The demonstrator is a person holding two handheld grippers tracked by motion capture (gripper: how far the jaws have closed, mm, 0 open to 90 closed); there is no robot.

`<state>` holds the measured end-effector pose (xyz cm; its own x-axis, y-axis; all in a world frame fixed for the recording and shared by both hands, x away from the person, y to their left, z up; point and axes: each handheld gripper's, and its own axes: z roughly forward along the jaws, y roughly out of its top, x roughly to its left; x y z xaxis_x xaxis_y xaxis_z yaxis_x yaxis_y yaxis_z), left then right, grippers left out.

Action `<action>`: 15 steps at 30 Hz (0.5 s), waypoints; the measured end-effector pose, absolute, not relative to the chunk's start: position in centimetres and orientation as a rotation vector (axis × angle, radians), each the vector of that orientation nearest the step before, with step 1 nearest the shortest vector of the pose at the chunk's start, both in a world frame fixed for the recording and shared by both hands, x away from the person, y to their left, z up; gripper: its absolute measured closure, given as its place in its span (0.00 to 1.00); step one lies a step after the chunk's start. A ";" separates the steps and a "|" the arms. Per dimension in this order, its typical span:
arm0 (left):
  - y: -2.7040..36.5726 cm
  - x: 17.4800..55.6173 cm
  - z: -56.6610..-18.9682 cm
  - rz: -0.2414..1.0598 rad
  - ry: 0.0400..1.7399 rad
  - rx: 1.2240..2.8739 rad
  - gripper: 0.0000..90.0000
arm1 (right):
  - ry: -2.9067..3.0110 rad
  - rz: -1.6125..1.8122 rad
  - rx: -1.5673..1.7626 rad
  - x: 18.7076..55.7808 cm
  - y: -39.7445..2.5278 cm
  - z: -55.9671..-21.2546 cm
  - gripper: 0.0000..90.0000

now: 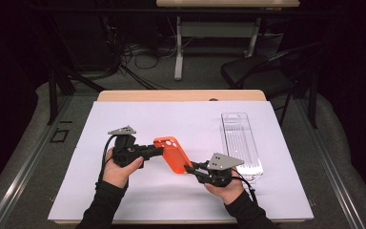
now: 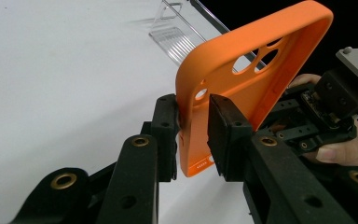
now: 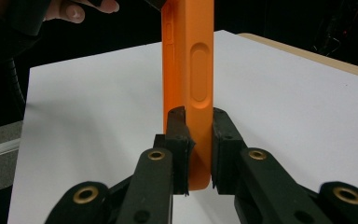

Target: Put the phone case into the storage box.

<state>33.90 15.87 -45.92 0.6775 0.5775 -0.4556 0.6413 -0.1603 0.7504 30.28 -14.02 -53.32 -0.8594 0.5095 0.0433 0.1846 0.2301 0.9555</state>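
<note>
An orange phone case (image 1: 173,155) is held above the white sheet between both grippers. My left gripper (image 1: 160,150) is shut on its upper end, near the camera cut-outs. In the left gripper view the case (image 2: 247,70) stands tilted between my left gripper's (image 2: 193,127) pads. My right gripper (image 1: 191,167) is shut on the lower end. In the right gripper view the case (image 3: 192,60) rises edge-on from my right gripper (image 3: 200,131), its side button facing me.
A clear plastic tray (image 1: 240,143) lies on the right of the white sheet (image 1: 138,119), also seen as the clear tray (image 2: 175,39) behind the case. The wooden table edge (image 1: 181,95) runs along the back. A chair (image 1: 262,71) stands beyond the table.
</note>
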 end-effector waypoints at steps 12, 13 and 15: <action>16.0 34.0 -46.1 -0.070 0.972 1.829 0.86 | 2.242 1.675 0.645 30.2 -13.9 -53.4 0.90; 16.0 34.0 -46.1 -0.071 0.972 1.828 0.86 | 2.244 1.674 0.644 30.2 -13.9 -53.4 0.90; 16.0 34.0 -46.2 -0.072 0.971 1.828 0.87 | 2.246 1.674 0.643 30.3 -13.8 -53.4 0.90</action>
